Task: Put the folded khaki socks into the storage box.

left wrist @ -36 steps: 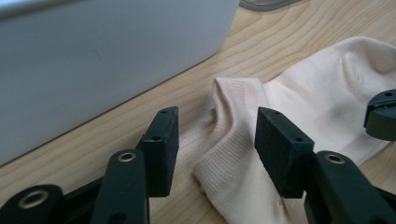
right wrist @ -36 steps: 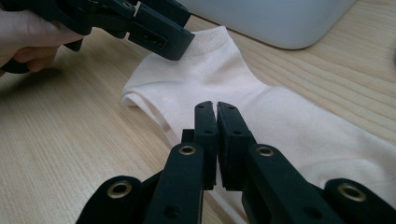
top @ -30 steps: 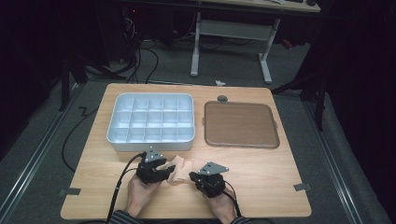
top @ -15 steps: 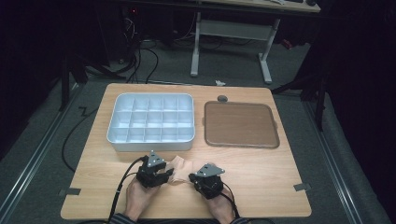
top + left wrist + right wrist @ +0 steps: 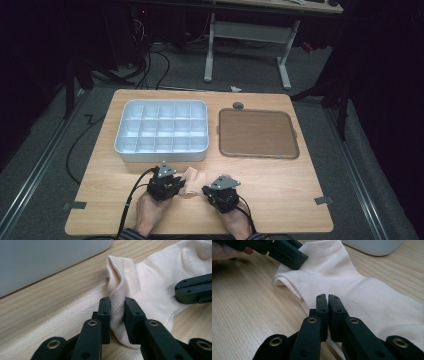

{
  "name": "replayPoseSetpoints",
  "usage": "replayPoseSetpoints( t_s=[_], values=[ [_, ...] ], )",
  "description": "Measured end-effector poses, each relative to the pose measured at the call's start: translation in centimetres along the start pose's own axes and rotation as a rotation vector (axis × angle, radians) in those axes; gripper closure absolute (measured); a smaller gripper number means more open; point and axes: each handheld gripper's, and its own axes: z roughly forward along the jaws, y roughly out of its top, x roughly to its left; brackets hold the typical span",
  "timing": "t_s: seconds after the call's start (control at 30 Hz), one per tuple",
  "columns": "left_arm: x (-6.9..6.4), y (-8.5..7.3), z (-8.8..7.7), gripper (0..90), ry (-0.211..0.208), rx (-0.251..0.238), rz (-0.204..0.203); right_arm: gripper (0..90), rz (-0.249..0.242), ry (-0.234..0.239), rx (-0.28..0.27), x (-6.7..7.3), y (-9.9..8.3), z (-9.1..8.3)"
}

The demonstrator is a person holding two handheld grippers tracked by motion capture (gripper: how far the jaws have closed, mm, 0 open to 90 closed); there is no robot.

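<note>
Pale pink sock [image 5: 191, 178] lies on the wooden table [image 5: 280, 200] (just in front of the compartment tray [image 5: 162, 130]). Left gripper [image 5: 117, 315] jaws have just closed, pinching sock's ribbed cuff; right gripper [image 5: 327, 312] jaws pressed together on sock's edge.

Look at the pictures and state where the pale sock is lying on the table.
In the high view the sock lies near the table's front edge, between the left gripper and right gripper, just in front of the white compartment tray.
</note>
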Motion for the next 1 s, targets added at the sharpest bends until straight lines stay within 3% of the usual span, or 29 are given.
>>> replayPoseSetpoints(
  t_s=[0.43,0.57,1.0],
  values=[
    [0.5,0.0,-0.2,80.7,-0.055,-0.021,-0.036,87.3,0.003,0.003,0.004,0.0,0.0,0.0],
    [1.0,0.1,-0.6,80.8,-0.096,-0.045,-0.057,87.3,0.005,0.006,0.006,-0.1,0.0,0.0],
    [1.2,0.3,-1.4,81.0,-0.167,-0.092,-0.097,87.5,0.007,0.020,0.005,-0.3,0.0,0.0]
  ],
)
